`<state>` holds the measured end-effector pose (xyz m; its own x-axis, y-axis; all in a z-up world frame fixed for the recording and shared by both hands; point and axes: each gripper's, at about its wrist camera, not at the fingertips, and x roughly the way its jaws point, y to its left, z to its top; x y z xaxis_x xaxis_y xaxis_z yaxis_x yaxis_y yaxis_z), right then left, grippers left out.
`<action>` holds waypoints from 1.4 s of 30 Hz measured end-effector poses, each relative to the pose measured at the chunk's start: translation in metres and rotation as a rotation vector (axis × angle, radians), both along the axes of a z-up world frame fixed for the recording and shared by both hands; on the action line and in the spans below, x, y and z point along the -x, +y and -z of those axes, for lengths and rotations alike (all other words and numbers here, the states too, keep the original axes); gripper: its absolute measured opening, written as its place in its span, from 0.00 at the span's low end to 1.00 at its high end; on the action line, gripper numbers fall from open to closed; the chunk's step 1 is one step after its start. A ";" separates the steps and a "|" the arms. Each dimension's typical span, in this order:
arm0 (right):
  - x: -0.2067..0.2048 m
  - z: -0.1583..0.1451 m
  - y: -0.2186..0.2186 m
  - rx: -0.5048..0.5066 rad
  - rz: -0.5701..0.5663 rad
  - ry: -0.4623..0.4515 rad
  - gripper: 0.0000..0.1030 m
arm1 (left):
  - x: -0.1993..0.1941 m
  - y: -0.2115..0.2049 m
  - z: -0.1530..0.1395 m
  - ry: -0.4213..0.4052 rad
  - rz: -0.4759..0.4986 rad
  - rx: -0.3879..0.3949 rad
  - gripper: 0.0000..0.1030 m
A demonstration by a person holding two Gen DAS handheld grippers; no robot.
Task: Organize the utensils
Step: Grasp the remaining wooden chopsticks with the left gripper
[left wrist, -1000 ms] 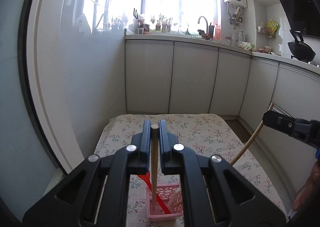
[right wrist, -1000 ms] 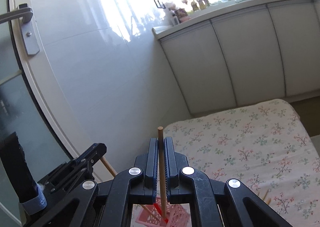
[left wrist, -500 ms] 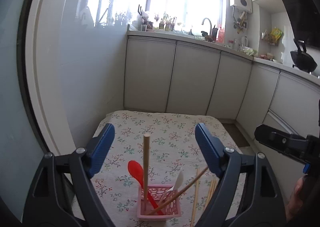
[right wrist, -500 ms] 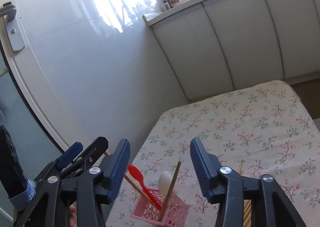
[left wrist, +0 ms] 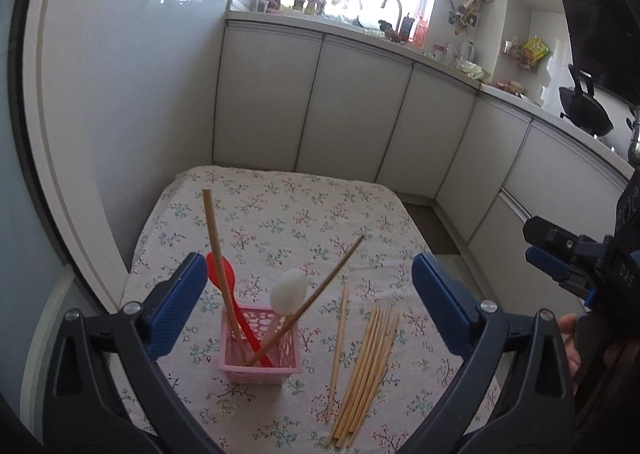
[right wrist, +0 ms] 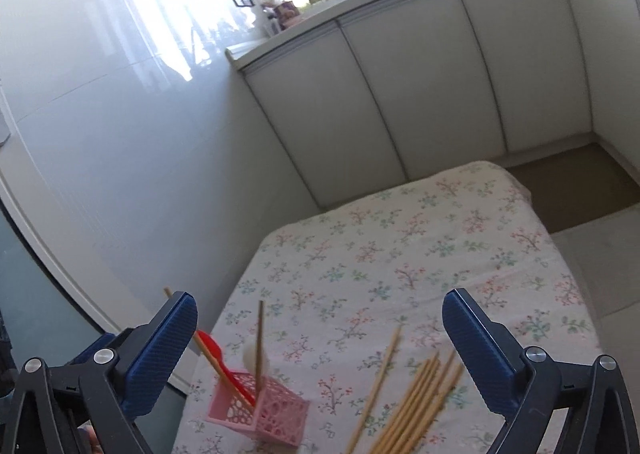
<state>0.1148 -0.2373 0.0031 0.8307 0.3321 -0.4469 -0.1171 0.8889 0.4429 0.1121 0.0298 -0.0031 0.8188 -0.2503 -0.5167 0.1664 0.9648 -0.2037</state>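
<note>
Both your tools, left tool (left wrist: 304, 302) and right tool (right wrist: 320, 350), have just been opening and stand released, nothing between them. Pink basket (left wrist: 260, 362), lower centre, holds two chopsticks (left wrist: 218, 254), a red spoon (left wrist: 224, 274) and a white spoon (left wrist: 289, 291). Loose chopsticks (left wrist: 364, 366), perhaps nine, remain on the tabletop (left wrist: 288, 213) at lower right.

Home kitchen: cabinets (left wrist: 352, 109), faucet (left wrist: 392, 7), wok (left wrist: 586, 109).

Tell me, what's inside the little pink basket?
Inside the pink plastic lattice basket stand a red plastic spoon, a white plastic spoon and two wooden chopsticks, leaning against its rim. The basket's wall hides their lower ends and anything lying on its bottom.
</note>
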 end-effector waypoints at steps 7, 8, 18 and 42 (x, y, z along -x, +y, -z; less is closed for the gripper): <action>0.000 0.026 -0.050 0.021 0.112 0.139 1.00 | -0.003 -0.031 0.020 0.096 0.048 -0.080 0.99; -0.001 0.030 -0.054 0.033 0.125 0.161 1.00 | -0.003 -0.036 0.023 0.109 0.055 -0.092 0.99; -0.006 0.073 -0.081 0.136 0.176 0.355 1.00 | -0.019 -0.086 0.057 0.262 0.151 -0.214 0.99; -0.049 0.138 -0.096 0.112 0.154 0.667 1.00 | -0.141 -0.166 0.152 0.502 0.136 -0.336 0.65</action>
<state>0.1635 -0.3337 -0.1345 0.4000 0.1545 -0.9034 0.2792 0.9183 0.2807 0.2536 -0.1357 -0.1548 0.4275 -0.0917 -0.8994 0.2552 0.9666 0.0227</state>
